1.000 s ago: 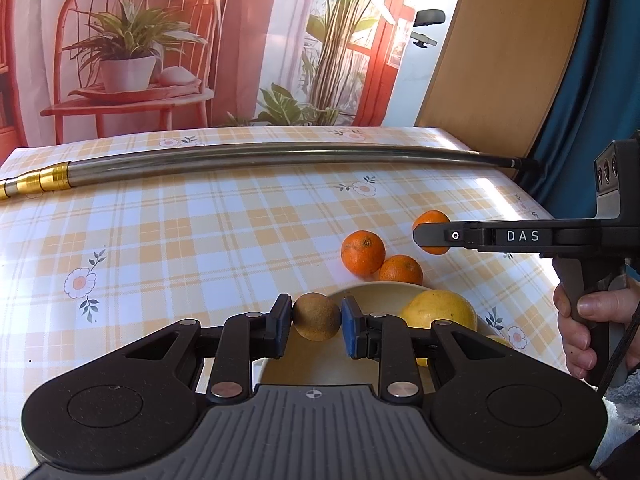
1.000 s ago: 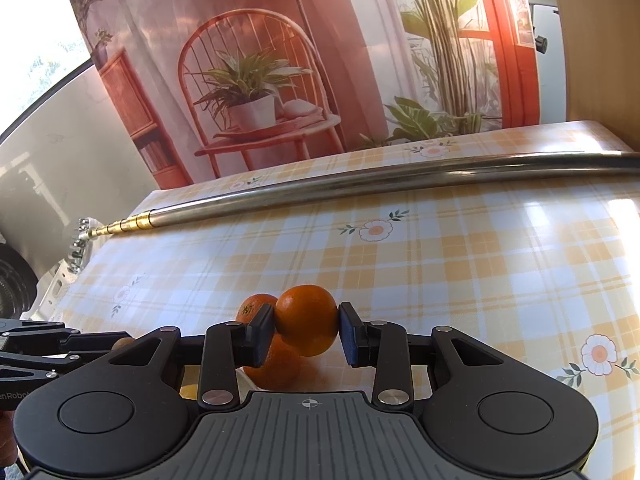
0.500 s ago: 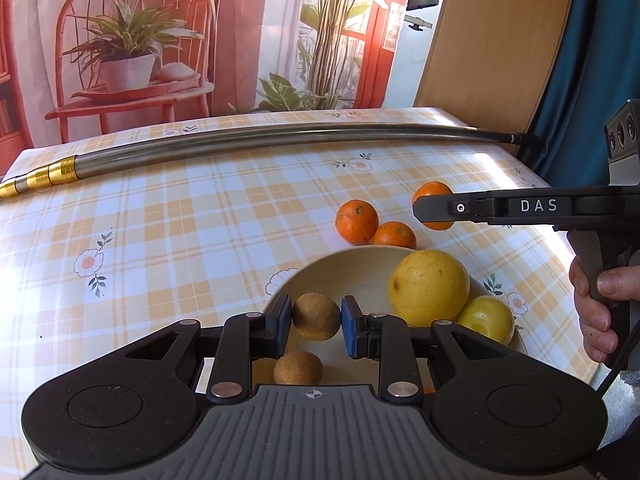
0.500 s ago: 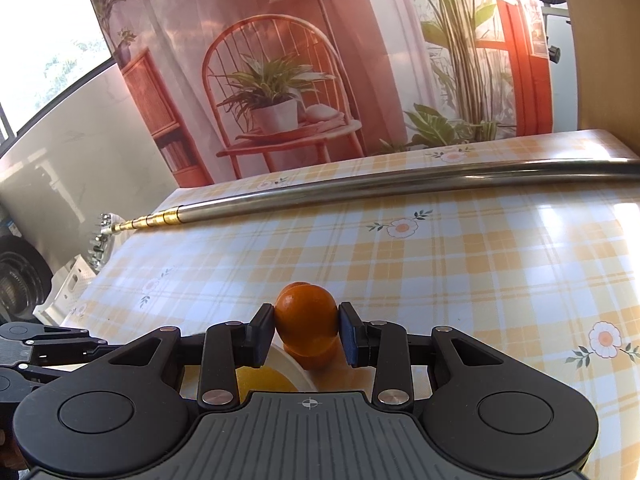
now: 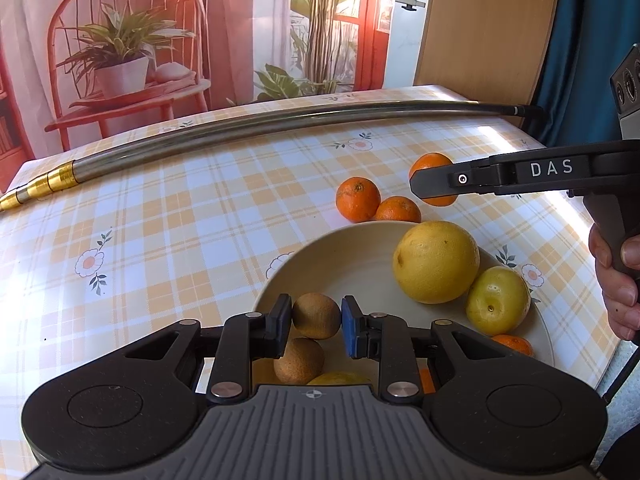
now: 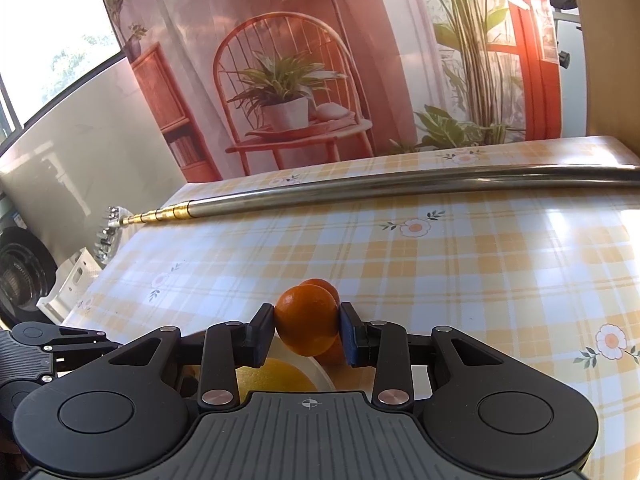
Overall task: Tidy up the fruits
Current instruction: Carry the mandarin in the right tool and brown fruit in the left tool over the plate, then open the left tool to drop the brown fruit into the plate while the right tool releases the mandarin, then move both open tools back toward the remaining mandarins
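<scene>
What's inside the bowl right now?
In the bowl: a large yellow citrus, a yellow-green fruit, a brown fruit, part of an orange. The left gripper body hides the near side.

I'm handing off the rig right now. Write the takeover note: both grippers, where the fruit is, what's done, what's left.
Left gripper: shut on a kiwi, over the bowl.
Right gripper: shut on an orange, near the bowl's far rim.
Done: grapefruit, yellow-green fruit, second kiwi and a small orange are in the bowl.
Left: release both held fruits, then collect the two oranges on the table.
</scene>
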The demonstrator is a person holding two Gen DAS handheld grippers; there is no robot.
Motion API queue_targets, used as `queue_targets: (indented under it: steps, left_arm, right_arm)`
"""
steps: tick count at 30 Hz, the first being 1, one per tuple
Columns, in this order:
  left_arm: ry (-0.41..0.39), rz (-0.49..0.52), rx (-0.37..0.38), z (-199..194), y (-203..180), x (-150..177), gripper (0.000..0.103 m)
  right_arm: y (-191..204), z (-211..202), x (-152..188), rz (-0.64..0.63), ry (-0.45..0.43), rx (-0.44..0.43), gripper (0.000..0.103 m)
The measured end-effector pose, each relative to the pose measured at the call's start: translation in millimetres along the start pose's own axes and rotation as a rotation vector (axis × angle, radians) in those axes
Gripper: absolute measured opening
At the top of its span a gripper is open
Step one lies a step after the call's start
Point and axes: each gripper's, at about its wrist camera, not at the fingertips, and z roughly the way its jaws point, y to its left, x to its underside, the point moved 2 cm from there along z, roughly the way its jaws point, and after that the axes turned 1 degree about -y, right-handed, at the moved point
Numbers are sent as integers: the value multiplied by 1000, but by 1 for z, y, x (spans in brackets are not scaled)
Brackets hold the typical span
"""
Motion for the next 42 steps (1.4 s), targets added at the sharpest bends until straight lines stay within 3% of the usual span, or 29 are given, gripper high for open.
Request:
queue_targets:
  steps: [14, 30, 42]
  left_arm:
    - [-23, -28, -24, -4, 2, 4, 29]
    - [-142, -191, -31, -27, 24, -2, 29]
    - [-166, -256, -63, -35, 40, 2, 29]
  right_arm:
    - [18, 2, -1, -50, 15, -1, 32]
    - [53, 17, 1, -153, 77, -9, 32]
    - [75, 40, 11, -247, 151, 14, 32]
